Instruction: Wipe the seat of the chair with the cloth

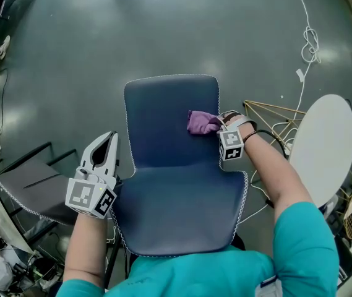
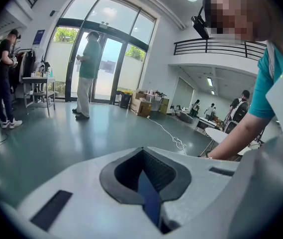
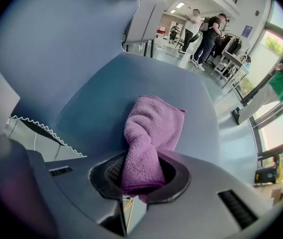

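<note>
Cloth [image 1: 200, 122], purple, pinched in right gripper [image 1: 218, 124] jaws, resting on chair [image 1: 169, 190] at 2 o'clock; left gripper [image 1: 109, 141] jaws together, empty, beside chair's 9 o'clock edge.

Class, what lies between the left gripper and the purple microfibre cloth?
In the head view, only bare upholstery of the dark blue chair separates the left gripper from the purple cloth.

Count of things around the chair

Two grippers are counted, the left gripper [image 1: 109, 142] and the right gripper [image 1: 216, 126]. One blue chair [image 1: 176, 190], one purple cloth [image 1: 200, 122], one white round table [image 1: 324, 147] and one white cable [image 1: 309, 42] are seen. A second, grey seat [image 1: 30, 187] is counted at the left.
</note>
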Action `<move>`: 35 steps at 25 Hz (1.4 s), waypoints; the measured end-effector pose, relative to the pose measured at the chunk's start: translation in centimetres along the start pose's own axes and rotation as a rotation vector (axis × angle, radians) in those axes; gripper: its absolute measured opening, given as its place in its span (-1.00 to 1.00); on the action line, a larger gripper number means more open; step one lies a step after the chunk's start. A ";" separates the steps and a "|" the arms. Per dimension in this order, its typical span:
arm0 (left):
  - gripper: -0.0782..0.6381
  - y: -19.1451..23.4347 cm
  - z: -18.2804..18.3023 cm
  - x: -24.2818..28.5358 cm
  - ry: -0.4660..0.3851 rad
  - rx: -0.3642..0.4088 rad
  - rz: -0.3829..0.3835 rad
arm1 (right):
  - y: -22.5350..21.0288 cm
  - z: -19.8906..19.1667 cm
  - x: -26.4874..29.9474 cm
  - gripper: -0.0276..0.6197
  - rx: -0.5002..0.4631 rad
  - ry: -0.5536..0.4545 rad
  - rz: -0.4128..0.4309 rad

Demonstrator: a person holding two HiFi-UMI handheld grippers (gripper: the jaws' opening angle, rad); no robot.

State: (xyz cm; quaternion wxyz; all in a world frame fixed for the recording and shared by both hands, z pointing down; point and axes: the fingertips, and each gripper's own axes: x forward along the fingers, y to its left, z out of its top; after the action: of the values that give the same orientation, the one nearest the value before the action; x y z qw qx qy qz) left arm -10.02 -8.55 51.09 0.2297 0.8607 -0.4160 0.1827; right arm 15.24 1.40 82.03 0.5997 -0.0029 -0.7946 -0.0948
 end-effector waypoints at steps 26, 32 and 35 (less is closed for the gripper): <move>-0.81 2.5 -2.9 -5.6 -0.048 -0.080 0.013 | -1.5 18.7 -6.2 -0.73 -0.016 -0.281 0.165; -0.81 3.6 -3.6 -7.6 -0.073 -0.109 0.010 | 0.8 30.6 -0.4 -0.73 -0.172 -0.361 0.166; -0.81 3.4 -4.1 -7.8 -0.081 -0.141 -0.004 | 1.9 31.9 2.9 -0.73 -0.226 -0.315 0.179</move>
State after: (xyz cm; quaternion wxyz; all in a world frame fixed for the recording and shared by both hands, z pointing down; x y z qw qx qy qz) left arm -17.81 -3.18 51.38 0.2729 0.8501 -0.4348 0.1175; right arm -15.68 7.88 76.71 0.4701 -0.1556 -0.8593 -0.1279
